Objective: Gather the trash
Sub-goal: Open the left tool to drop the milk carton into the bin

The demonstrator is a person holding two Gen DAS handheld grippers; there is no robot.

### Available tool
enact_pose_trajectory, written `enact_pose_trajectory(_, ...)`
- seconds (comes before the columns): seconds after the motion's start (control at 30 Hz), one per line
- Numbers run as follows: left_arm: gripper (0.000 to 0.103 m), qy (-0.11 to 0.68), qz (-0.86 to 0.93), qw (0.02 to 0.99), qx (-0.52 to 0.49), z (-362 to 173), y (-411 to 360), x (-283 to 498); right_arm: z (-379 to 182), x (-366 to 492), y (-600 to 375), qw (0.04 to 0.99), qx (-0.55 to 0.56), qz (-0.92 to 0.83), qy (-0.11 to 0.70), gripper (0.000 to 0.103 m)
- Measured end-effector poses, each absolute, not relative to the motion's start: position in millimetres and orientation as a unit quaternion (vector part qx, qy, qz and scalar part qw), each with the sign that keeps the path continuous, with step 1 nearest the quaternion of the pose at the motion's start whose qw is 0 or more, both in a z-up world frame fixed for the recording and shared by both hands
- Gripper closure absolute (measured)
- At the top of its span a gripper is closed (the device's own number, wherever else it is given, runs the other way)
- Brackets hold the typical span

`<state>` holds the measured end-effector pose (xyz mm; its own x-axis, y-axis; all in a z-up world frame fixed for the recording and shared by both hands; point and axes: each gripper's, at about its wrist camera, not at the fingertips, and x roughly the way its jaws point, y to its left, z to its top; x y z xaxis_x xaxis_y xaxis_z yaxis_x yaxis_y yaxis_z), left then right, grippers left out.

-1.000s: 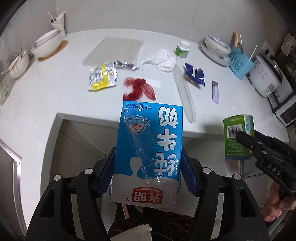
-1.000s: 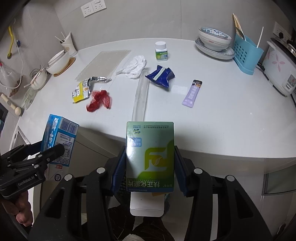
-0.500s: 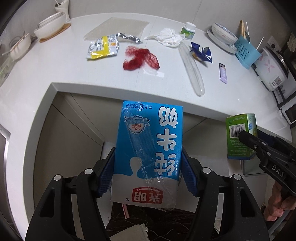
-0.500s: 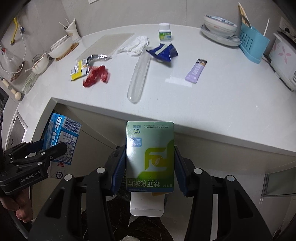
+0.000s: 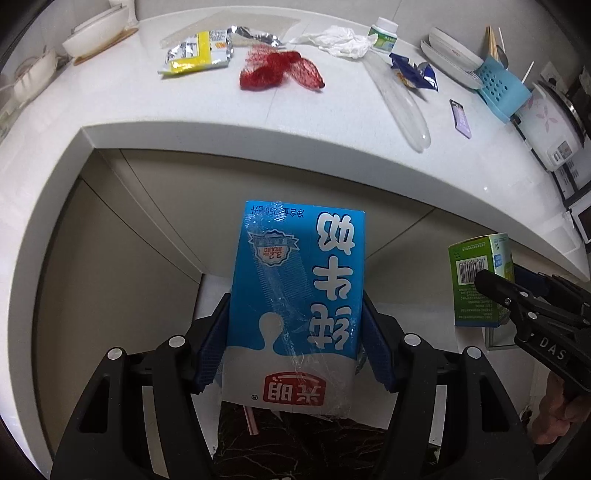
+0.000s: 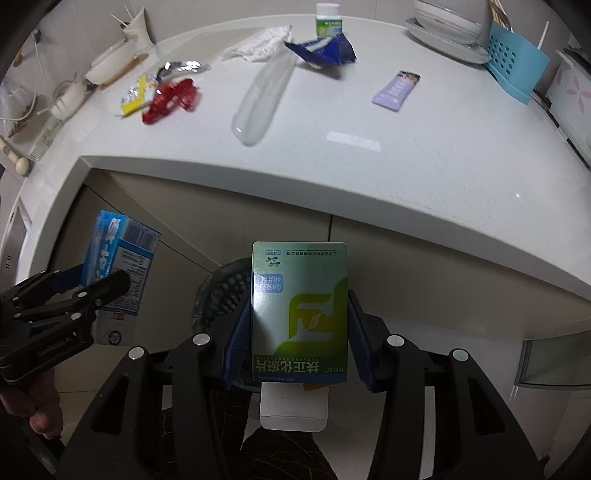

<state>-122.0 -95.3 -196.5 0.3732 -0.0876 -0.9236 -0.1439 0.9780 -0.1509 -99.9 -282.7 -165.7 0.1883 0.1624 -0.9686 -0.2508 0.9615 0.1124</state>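
Observation:
My left gripper (image 5: 295, 332) is shut on a blue milk carton (image 5: 295, 295), held below the counter's front edge; the carton also shows in the right wrist view (image 6: 118, 266). My right gripper (image 6: 299, 332) is shut on a green medicine box (image 6: 299, 310), also seen in the left wrist view (image 5: 476, 280). A dark mesh bin (image 6: 221, 291) sits under the green box. On the white counter (image 5: 184, 107) lie a red net bag (image 5: 280, 72), a yellow wrapper (image 5: 195, 55), a clear plastic sleeve (image 5: 399, 99), a blue snack bag (image 5: 413, 72), crumpled tissue (image 5: 340, 38) and a purple sachet (image 5: 460, 118).
A white pill bottle (image 5: 384, 35), stacked bowls (image 5: 454, 50), a blue utensil caddy (image 5: 502, 86) and a rice cooker (image 5: 554, 125) stand at the counter's right back. Bowls (image 5: 96, 35) sit at the left back. Beige cabinet fronts (image 5: 147, 229) run below the counter.
Both grippers have moved down and back from the counter with their boxes; the counter top now sits higher in both views and the bin shows under the right gripper.

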Motion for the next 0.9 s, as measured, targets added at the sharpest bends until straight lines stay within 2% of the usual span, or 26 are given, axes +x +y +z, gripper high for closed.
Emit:
enact_pose_trajectory(0.37,0.04,0.571,0.006,0.815,-0.097,-239,-108,-119,-196,-99,-294,0.76,-0.037,0.121,0.638,0.057)
enact_pose_trajectory(0.63,0.037,0.583,-0.007,0.81,-0.063,-250,-127,-107,-197,-97,-301,0.761,-0.034,0.12,0.636,0.057)
enact_pose_trajectory(0.67,0.037,0.582,-0.008,0.811,-0.059,-251,-129,-106,-197,-96,-302,0.762,-0.034,0.119,0.636,0.057)
enact_pose_trajectory(0.77,0.026,0.579,-0.008,0.814,-0.051,-250,-133,-106,-196,-97,-306,0.762,-0.031,0.115,0.636,0.057)
enact_pose_trajectory(0.9,0.019,0.574,-0.011,0.817,-0.059,-247,-131,-105,-196,-98,-310,0.762,-0.028,0.112,0.637,0.057)
